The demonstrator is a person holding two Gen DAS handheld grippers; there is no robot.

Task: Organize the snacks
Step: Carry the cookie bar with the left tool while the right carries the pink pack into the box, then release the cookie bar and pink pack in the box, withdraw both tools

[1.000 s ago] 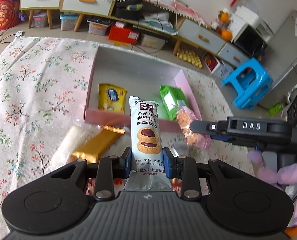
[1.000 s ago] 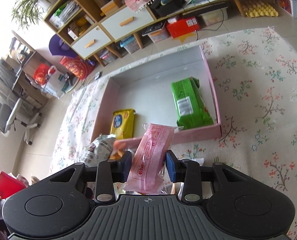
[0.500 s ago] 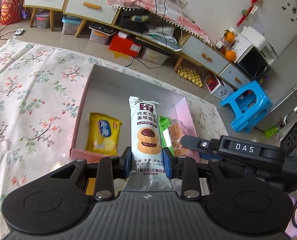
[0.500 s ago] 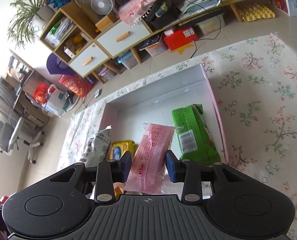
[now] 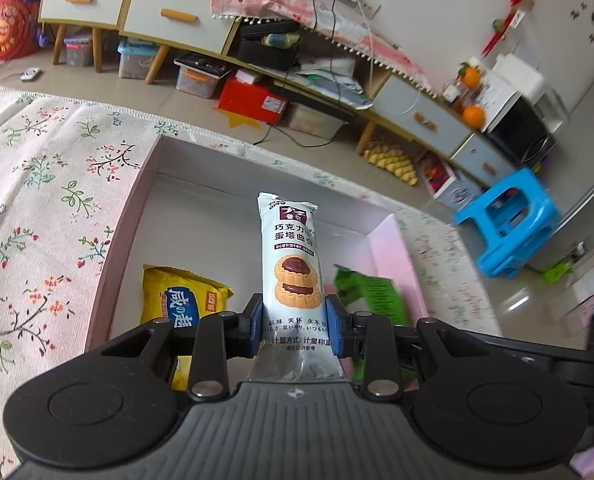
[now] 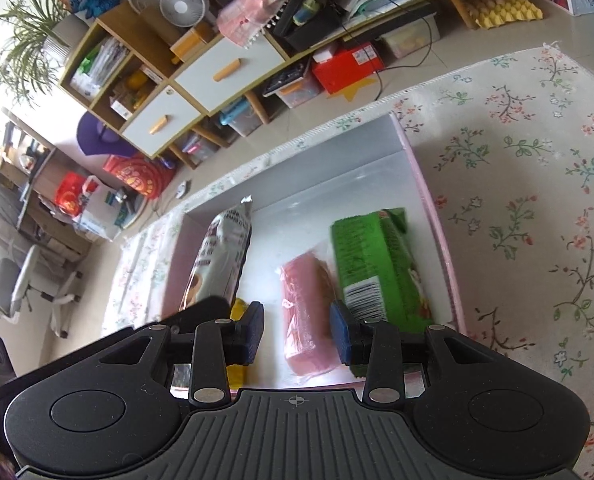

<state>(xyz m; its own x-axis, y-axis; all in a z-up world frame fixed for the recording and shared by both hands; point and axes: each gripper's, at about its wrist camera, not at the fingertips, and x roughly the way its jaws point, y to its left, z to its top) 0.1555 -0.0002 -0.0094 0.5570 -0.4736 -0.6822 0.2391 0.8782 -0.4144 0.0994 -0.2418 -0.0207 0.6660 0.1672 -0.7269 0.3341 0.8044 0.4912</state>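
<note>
Two wrist views look down over a shallow pink box [image 5: 391, 248] with a grey floor, set on a counter covered in floral cloth [image 5: 37, 200]. In the left wrist view, the left hand-held gripper [image 5: 295, 328] at lower centre is clenched on a pale blue cookie packet [image 5: 291, 256]. The packet's long axis runs straight up the frame, away from the pads. It is held in the air over the box, and the bare grey floor lies ahead of it and below. A yellow packet [image 5: 181, 300] lies to its lower left and a green packet [image 5: 371, 292] to its lower right. In the right wrist view, the right hand-held gripper [image 6: 297, 332] is closing its jaws. A pink packet [image 6: 303, 312] shows between the pads, but it appears to lie on the box floor with the pads not pressing it, lengthwise beside the green packet. The cookie packet appears at centre left, so the left hand looks placed to lower it into the open strip.
</note>
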